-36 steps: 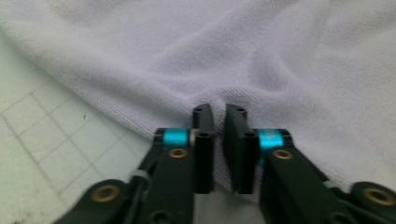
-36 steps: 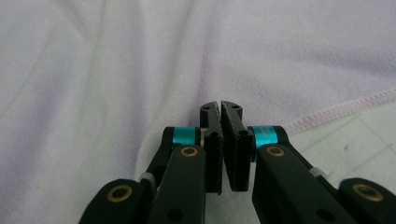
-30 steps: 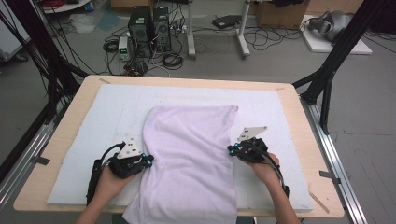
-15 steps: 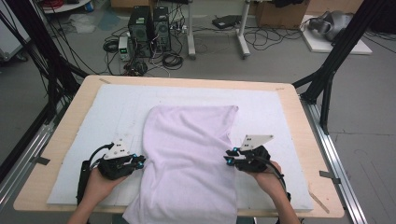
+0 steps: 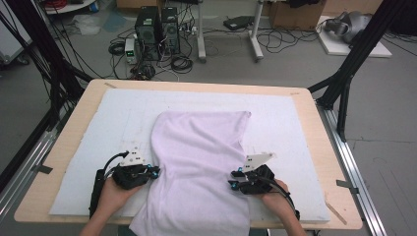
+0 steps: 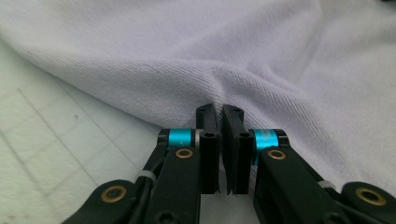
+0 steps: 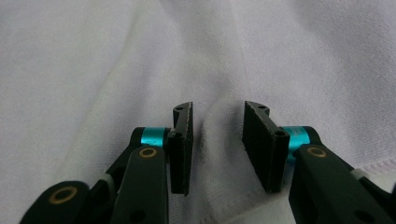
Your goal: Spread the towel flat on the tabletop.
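The left gripper [image 5: 153,172] sits at the left edge of the pale purple cloth [image 5: 201,162], its jaws pinching a fold there. The cloth lies in the middle of the white mat [image 5: 88,142], its near end hanging over the table's near edge. At the cloth's right edge, the right gripper [image 5: 232,179] has just been opening; its jaws stand apart with a cloth ridge between them.

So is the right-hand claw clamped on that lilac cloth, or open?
Open. The right claw has just been opening; a fold of the lilac cloth lies between its jaws, with gaps showing.
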